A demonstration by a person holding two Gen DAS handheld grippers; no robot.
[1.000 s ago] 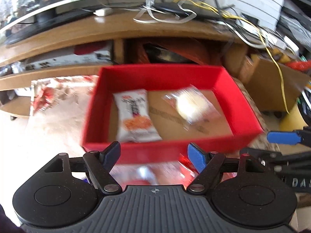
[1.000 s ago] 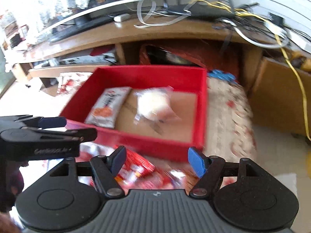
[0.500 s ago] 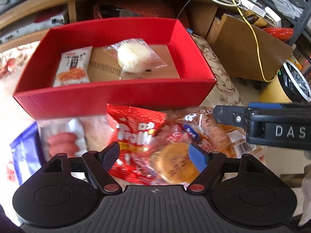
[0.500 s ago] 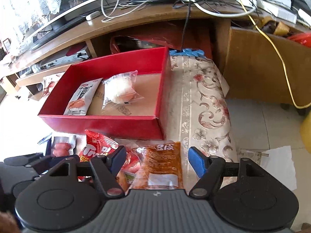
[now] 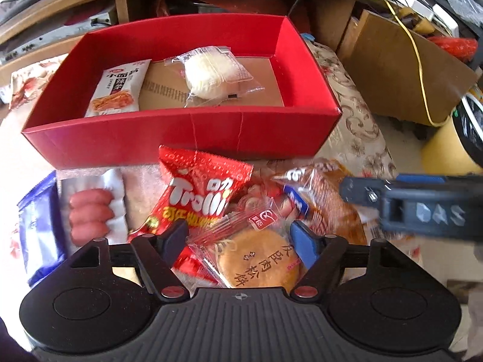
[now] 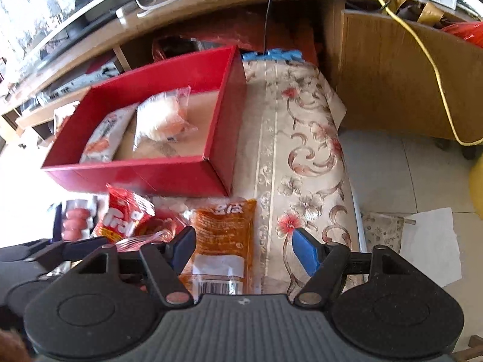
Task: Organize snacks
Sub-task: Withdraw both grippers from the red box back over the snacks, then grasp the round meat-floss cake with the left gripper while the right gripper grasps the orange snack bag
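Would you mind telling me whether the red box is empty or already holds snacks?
Partly filled: the red box holds a white-and-orange packet and a wrapped pale bun.

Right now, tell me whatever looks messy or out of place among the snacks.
Only two packets lie in the red box. The rest sit heaped in front of it, overlapping: the Trolli bag askew across the round cake and the orange packet.

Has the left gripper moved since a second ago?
Yes. The left gripper has come back and down from over the red box and now hangs over the snack pile, jaws closing around the round cake.
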